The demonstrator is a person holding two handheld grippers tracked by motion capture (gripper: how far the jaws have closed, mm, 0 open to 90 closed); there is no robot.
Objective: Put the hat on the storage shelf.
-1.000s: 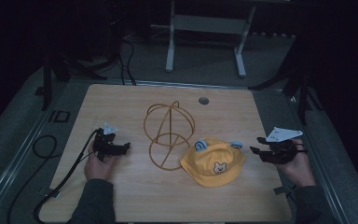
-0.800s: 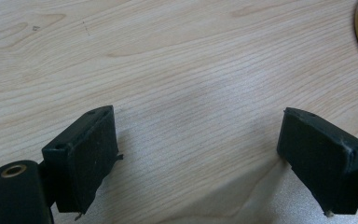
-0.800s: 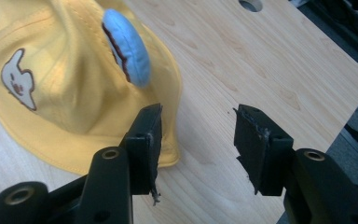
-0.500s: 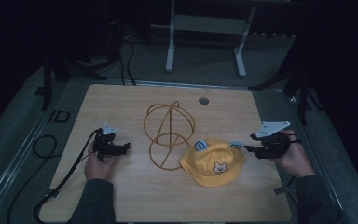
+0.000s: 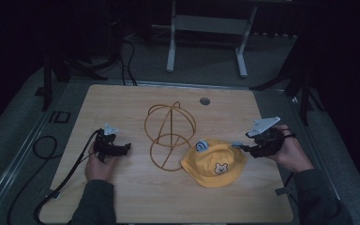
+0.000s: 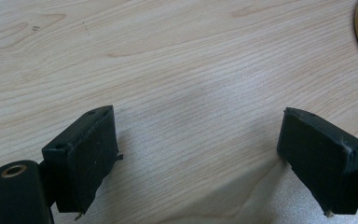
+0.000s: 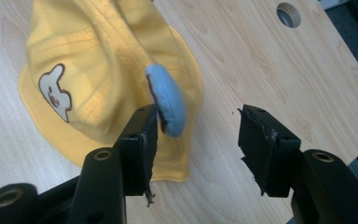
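Yellow bear hat (image 5: 214, 162) lies flat beside wire stand (image 5: 169, 136), not yet hung. Your right gripper (image 7: 196, 135): jaws just widening, blue ear (image 7: 168, 100) between, ungripped. Left gripper (image 6: 196, 154) wide, empty.

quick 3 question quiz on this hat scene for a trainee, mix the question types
1. True or false: the right gripper is clamped on the yellow hat.
2. Which thing stands between the two hands on the table? A) a wire frame B) a mug C) a box
3. Fill in: the ear on the hat by the right gripper's jaws is coloured ____.

Key:
1. False; the jaws stand open, just been opening, nothing pinched between them.
2. A, the wire frame.
3. Blue; the ear lies beside one jaw.
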